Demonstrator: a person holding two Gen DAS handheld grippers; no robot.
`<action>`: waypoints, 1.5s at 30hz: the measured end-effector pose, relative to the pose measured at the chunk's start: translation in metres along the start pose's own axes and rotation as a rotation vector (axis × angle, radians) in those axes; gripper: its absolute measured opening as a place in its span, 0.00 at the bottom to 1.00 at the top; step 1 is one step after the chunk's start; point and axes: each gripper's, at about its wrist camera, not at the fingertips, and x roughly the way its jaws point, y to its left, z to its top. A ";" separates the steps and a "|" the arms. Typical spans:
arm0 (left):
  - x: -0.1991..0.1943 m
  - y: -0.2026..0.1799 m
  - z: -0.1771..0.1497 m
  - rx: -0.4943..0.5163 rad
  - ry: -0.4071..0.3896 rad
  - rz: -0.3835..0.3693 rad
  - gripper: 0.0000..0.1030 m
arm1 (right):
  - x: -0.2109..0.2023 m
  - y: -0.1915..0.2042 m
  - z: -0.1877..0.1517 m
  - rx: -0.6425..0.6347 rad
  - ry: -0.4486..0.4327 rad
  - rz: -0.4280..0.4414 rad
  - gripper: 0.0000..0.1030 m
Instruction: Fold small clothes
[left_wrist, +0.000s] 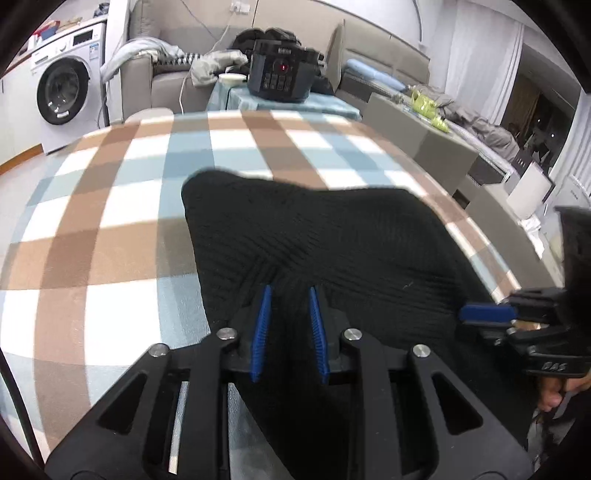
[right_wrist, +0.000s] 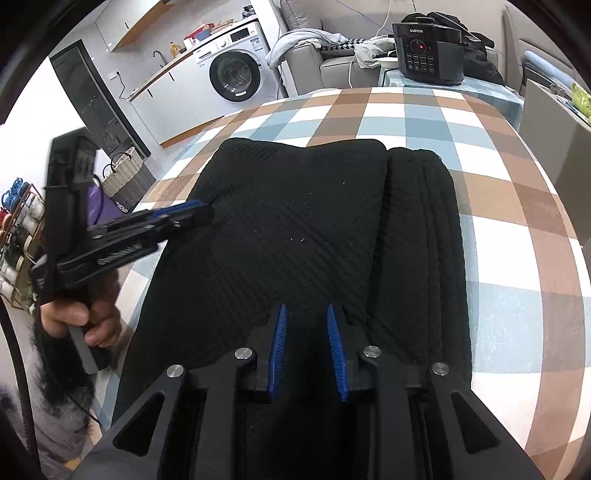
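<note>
- The left gripper (right_wrist: 201, 210) is seen at the left edge of the black knitted garment (right_wrist: 295, 229); its jaws are closed on that edge.
- The garment is spread on the checked cloth (right_wrist: 498, 229), a fold stacked along its right side.
- The right gripper (right_wrist: 306, 314) is held over the near edge, jaws apart.

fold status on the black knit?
Done: the black knit garment has one side panel folded over along its right edge. In hand: left gripper and right gripper both sit on the near edge, jaws slightly apart. Left: the remaining folds.
</note>
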 end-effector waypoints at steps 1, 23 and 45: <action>-0.002 -0.001 0.003 0.006 -0.020 0.004 0.22 | 0.000 0.000 0.000 0.001 0.001 0.001 0.23; -0.043 0.003 -0.023 -0.103 -0.005 0.126 0.34 | -0.040 -0.037 -0.038 0.117 -0.039 -0.042 0.41; -0.106 -0.053 -0.145 -0.235 0.046 0.071 0.43 | -0.037 -0.007 -0.068 0.098 0.010 0.106 0.06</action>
